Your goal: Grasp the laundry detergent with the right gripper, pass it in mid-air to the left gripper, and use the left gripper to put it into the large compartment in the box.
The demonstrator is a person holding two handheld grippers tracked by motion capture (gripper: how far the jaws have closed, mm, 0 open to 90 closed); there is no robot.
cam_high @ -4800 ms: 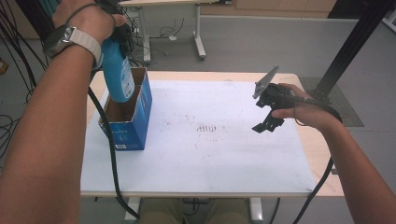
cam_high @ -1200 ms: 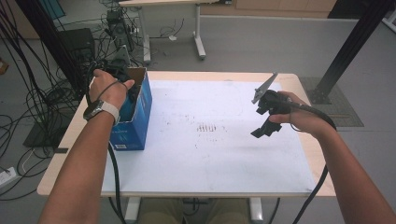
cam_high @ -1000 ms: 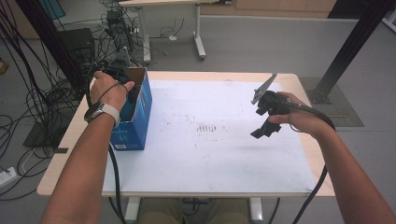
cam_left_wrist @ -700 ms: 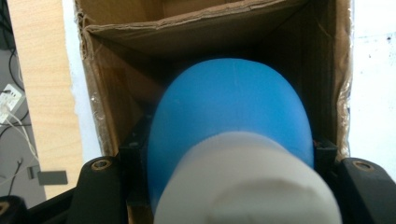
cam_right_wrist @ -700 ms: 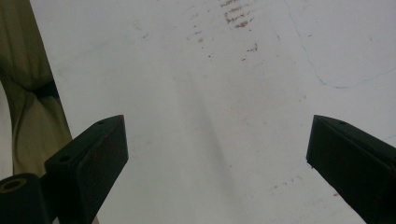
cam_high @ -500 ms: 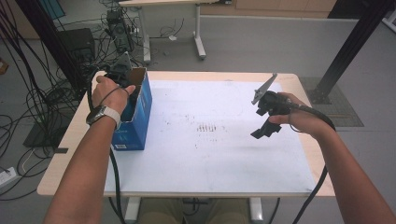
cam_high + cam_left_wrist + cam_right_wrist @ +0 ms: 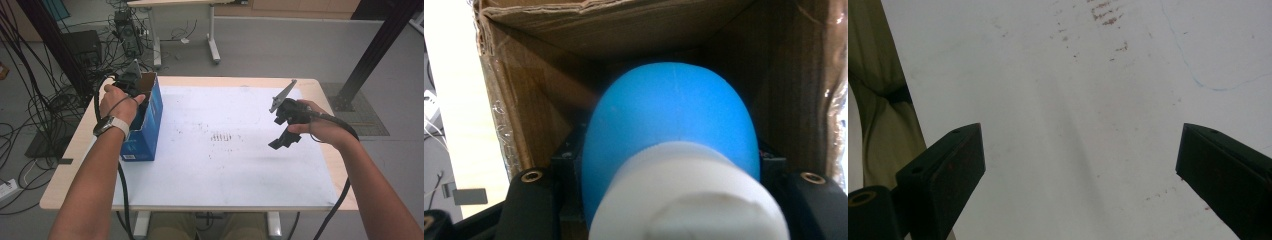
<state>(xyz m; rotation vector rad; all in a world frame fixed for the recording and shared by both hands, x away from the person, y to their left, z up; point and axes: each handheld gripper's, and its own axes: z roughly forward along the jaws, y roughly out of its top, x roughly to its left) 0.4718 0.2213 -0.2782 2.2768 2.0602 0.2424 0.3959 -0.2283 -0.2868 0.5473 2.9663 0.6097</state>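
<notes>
Left tool (image 7: pixel 669 175) clenched on a blue bottle (image 7: pixel 671 125), black jaws pressed to both sides just beyond its white cap (image 7: pixel 684 195). Bottle pointing away from the camera, rounded blue body sunk between the brown inner walls of a cardboard box (image 7: pixel 599 30).

From the high view, nearest first: two bare forearms rising from the bottom edge. Left hand (image 7: pixel 117 102), with a wristwatch (image 7: pixel 111 125), bent over the open top of the box (image 7: pixel 145 135), blue on the outside, standing at the left edge of the surface (image 7: pixel 225 170). Right hand (image 7: pixel 320 127) well apart, over the right side of the surface. Right tool (image 7: pixel 285 127) released, jaws spread wide over bare white sheet, nothing between them, as seen in the right gripper view.

Change over the last few seconds: bottle formerly held high above the box, now lowered inside it. Right hand unmoved throughout.

Meaning, as a judgement: carrying done, placing nearly done. Grip not yet let go. Whether the bottle rests on the box floor cannot be told. Likely remaining: opening the jaws and lifting clear.

Farther off: black cables (image 7: pixel 60 65) on the grey floor beyond.
</notes>
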